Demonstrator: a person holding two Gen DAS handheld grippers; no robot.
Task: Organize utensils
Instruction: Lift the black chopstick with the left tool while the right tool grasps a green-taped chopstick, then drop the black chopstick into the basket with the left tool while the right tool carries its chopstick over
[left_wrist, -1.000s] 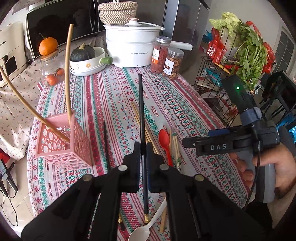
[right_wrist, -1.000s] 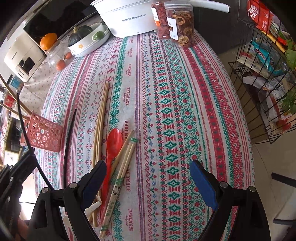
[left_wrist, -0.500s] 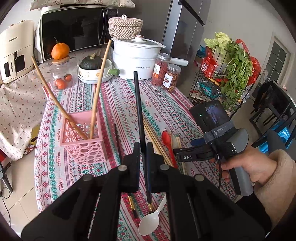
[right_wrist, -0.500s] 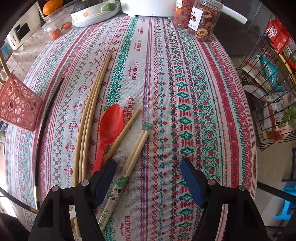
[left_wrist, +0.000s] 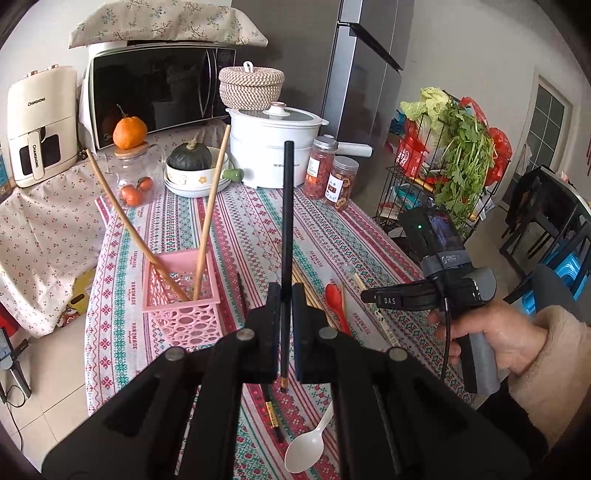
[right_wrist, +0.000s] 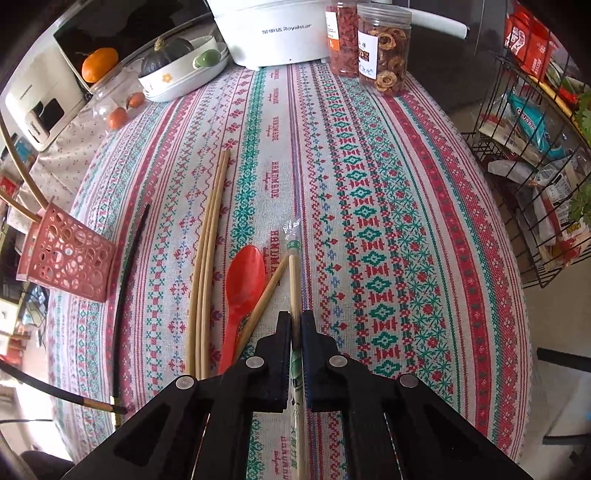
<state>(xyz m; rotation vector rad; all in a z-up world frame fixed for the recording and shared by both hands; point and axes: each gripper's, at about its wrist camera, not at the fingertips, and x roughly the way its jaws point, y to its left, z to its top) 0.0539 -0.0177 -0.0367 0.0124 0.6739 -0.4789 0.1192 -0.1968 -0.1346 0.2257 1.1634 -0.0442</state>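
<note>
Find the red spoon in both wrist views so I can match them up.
Left wrist view: the red spoon lies on the tablecloth right of the left gripper, partly behind it.
Right wrist view: the red spoon lies left of centre, between the bamboo chopsticks and the wrapped pair.
Shared landmark: the pink basket.

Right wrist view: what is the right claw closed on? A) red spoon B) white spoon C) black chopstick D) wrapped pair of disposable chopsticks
D: the right claw is pinched on the wrapped pair of disposable chopsticks, whose green-printed sleeve runs between the pads; the red spoon lies free to its left on the tablecloth.
</note>
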